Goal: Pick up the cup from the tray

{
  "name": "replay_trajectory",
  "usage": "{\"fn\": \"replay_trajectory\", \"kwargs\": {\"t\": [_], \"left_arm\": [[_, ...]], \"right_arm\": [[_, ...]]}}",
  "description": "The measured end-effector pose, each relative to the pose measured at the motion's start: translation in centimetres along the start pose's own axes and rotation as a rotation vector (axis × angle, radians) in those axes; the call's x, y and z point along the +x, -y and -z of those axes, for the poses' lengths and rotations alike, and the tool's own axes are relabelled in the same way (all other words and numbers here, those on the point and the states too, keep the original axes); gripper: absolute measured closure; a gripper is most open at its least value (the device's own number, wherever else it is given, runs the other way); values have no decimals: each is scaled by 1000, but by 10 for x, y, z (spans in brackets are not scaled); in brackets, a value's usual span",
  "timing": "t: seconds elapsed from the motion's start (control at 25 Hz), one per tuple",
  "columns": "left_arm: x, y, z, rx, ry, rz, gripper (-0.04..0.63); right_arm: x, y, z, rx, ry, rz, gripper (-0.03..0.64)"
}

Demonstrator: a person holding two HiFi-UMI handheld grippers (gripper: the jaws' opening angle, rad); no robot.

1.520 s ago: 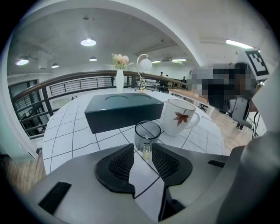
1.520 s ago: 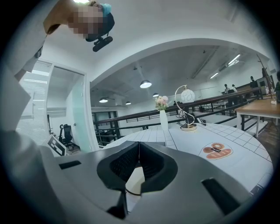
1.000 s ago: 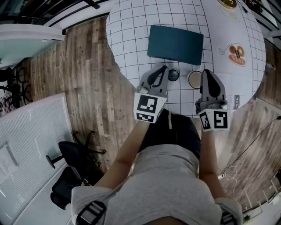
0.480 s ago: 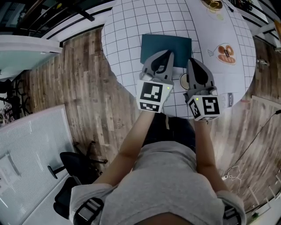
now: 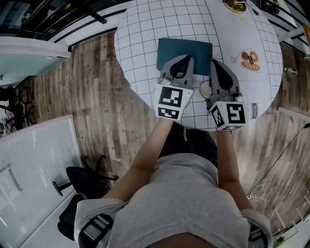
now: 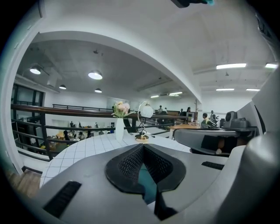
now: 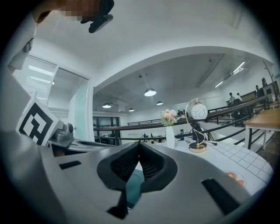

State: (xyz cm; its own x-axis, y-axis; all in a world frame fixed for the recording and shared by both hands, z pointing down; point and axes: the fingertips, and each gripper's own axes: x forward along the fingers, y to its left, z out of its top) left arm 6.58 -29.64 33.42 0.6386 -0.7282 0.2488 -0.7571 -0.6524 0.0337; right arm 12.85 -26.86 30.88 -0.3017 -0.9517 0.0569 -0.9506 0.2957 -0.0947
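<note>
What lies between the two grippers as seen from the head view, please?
The cup shows in the gap between the left gripper and the right gripper, on the table near the teal tray. Only the head view shows this.

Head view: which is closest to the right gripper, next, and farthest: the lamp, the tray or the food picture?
1. Tray, under the right gripper.
2. Food picture, to its right.
3. Lamp, far back at the top edge.
</note>
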Motion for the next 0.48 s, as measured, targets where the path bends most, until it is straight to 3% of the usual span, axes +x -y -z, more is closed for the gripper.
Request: {"fn": "replay_trajectory", "kwargs": {"t": [0.48], "left_arm": [[1,4,1,5,-6,4,588]], "right_arm": [[2,-2,0,14,8,0,609]]}}
